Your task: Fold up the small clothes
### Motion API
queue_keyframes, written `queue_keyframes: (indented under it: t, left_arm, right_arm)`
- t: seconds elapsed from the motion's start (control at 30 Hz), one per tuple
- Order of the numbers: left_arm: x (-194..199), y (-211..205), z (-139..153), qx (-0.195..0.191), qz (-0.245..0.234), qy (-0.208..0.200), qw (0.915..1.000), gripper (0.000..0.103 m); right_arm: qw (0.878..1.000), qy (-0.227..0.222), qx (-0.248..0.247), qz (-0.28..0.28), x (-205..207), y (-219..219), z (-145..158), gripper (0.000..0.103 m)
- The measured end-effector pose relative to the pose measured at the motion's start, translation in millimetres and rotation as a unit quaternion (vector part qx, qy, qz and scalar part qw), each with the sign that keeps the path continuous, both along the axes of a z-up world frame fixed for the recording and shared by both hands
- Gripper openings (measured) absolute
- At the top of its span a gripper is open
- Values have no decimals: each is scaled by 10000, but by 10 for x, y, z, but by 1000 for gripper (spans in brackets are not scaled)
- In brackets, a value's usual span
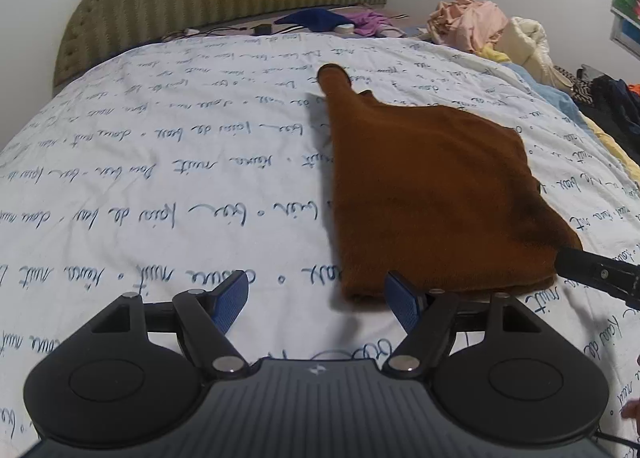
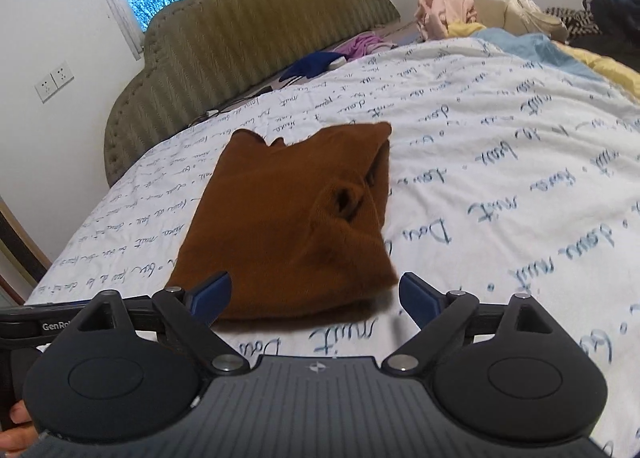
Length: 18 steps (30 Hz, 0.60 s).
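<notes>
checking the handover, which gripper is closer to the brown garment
Right, slightly. The right gripper has open jaws straddling the near edge of the brown garment. The left gripper sits off its near left corner, open, only one finger by the cloth.

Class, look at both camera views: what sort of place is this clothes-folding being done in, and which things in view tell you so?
Most likely a home bedroom. The brown garment lies on a bed's script-printed cover, a padded green headboard stands against the wall, and a heap of unfolded laundry waits at the far corner.
</notes>
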<state>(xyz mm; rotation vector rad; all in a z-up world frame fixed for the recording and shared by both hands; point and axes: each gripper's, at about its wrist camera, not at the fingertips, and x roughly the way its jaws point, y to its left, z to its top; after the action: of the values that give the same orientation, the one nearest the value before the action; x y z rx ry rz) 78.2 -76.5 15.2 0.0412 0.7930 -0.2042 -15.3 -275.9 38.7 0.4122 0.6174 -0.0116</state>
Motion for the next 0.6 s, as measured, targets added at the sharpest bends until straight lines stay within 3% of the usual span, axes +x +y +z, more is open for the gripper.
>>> queue_keyframes:
  t: [0.23,0.47,0.6]
  left_arm:
    - [-154,4,-69,180,121,-65,9997,76]
    - [-285,-17,-182,281,241,-134,9992,77]
    - [-310,-30,-230,279,316,-137,9990,77]
  right_arm:
    - [10000,69,58,8,-119,92,-58,91]
    - [9959,62,-903,56,-209,372,-83,93]
    - [9942,47,-1074,70,-236,420,-134,94]
